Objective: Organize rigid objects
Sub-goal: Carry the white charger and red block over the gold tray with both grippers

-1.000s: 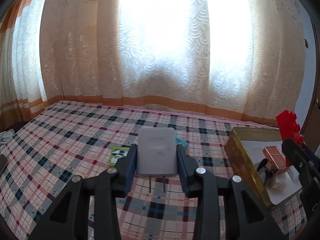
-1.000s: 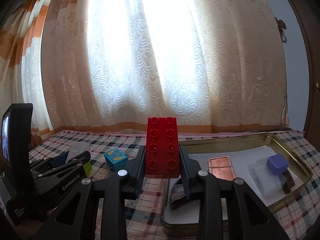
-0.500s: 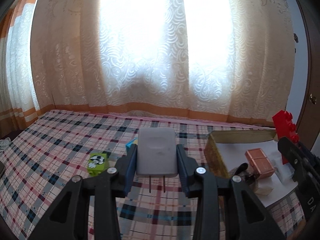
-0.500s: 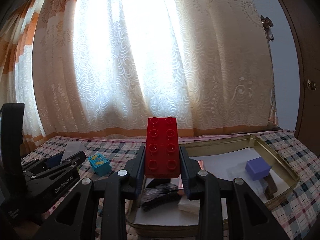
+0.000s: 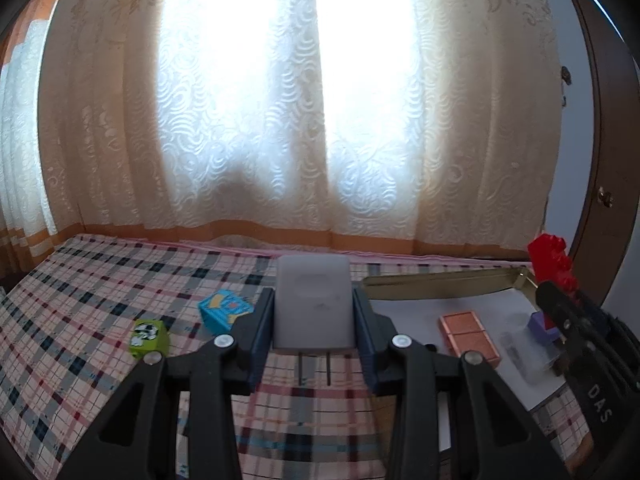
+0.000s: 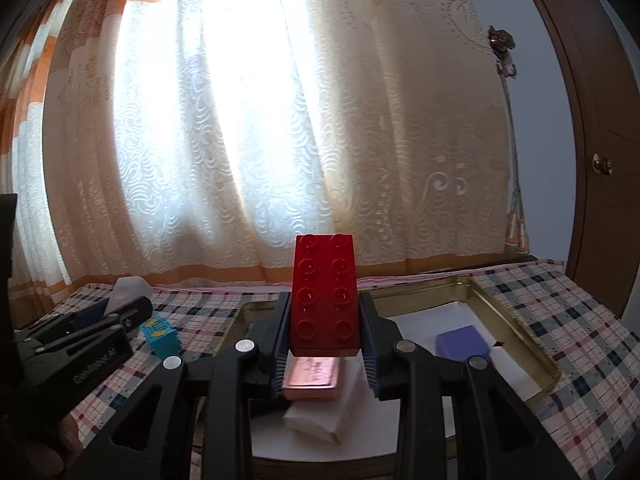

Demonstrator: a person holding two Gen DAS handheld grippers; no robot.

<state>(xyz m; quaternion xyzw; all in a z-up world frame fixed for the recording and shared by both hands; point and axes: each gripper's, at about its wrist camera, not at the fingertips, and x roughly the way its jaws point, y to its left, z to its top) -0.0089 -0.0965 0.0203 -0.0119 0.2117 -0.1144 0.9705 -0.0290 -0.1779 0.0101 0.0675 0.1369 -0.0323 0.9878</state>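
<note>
The left tongs (image 5: 314,320) are pinched around a white plug adapter (image 5: 313,306), held up off the plaid cloth (image 5: 80,300) with its two prongs pointing back toward the camera. The right tongs (image 6: 324,334) are clamped on a red building brick (image 6: 325,292), studs facing the lens, held just above the gold tin tray (image 6: 516,316).

In the tray, on its white liner, a copper-coloured block (image 6: 314,374) is seen right under the brick, resting on a white packet (image 6: 320,416). A purple block (image 6: 462,342) sits further right, well apart from it. From the left view the same tray (image 5: 440,280) is seen to the right of the adapter, with the copper block (image 5: 469,332) and a clear plastic piece (image 5: 520,356) inside.

Out on the cloth, left of the tray, a blue cube (image 5: 224,310) and a green cube (image 5: 149,336) are lying near each other. Lace curtains (image 5: 280,100) are hung behind it all.
</note>
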